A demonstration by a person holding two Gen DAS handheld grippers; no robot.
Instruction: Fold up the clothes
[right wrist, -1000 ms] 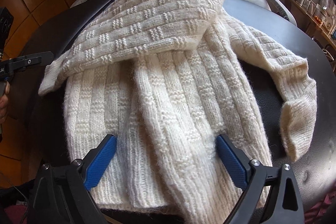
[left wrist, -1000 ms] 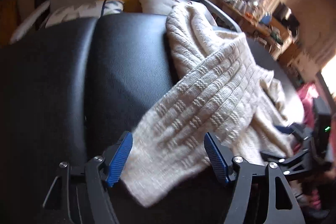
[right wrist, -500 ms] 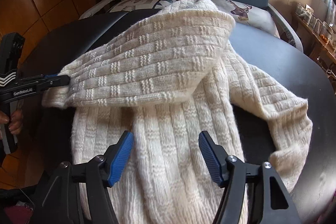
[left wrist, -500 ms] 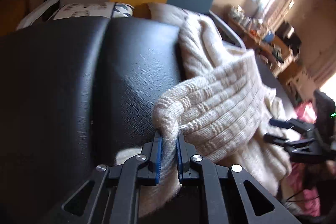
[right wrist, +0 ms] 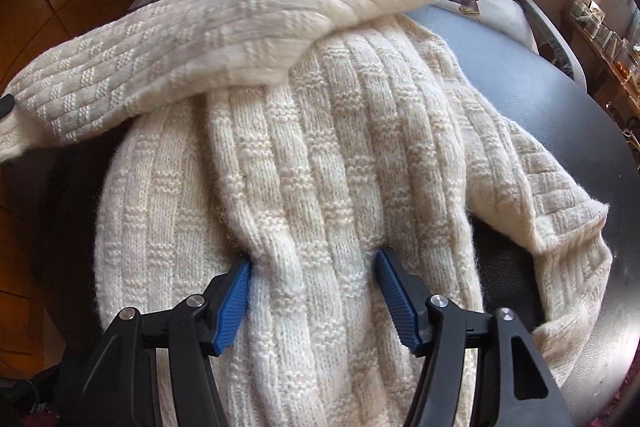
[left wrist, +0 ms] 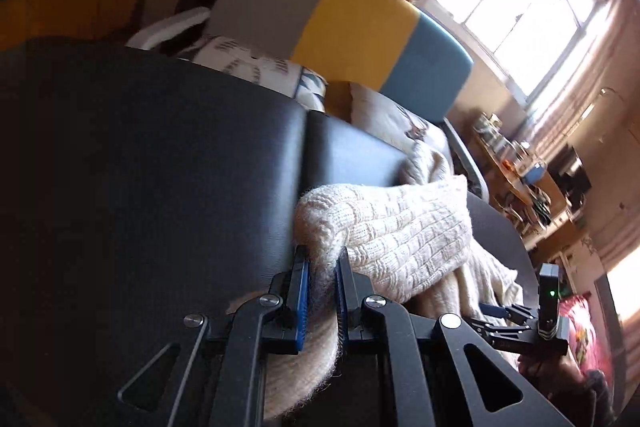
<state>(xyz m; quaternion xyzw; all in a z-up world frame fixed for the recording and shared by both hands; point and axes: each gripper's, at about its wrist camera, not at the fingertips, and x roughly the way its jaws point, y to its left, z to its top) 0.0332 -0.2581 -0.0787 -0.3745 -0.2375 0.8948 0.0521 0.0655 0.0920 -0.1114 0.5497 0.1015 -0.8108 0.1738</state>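
So the sweater (right wrist: 328, 163) is a chunky cream knit, thick ribs running down the body with little blocks of basket-weave stitch breaking them up, pretty fuzzy at the edges. It's spread across a black padded bench (left wrist: 160, 187), body lying mostly flat with a few soft ridges bunched down the middle.

The left tool (left wrist: 322, 291) has its blue pads squeezed together on one sleeve (right wrist: 192, 55) near the cuff, with the knit pinched into a tight fold between them and the loose end hanging out underneath. From the right wrist view that sleeve is lifted and stretched sideways across the top of the body, raised off it.

The right tool (right wrist: 314, 281) sits low over the middle of the body with its fingers apart, the left pad touching a raised ridge of knit and the other resting against the fabric, nothing clamped.

The other sleeve (right wrist: 560, 195) lies off to the right on the bench, bent back on itself with the cuff folded over.

Behind the bench there's a grey, yellow and blue chair back (left wrist: 340, 23) with a couple of printed cushions (left wrist: 256, 67).
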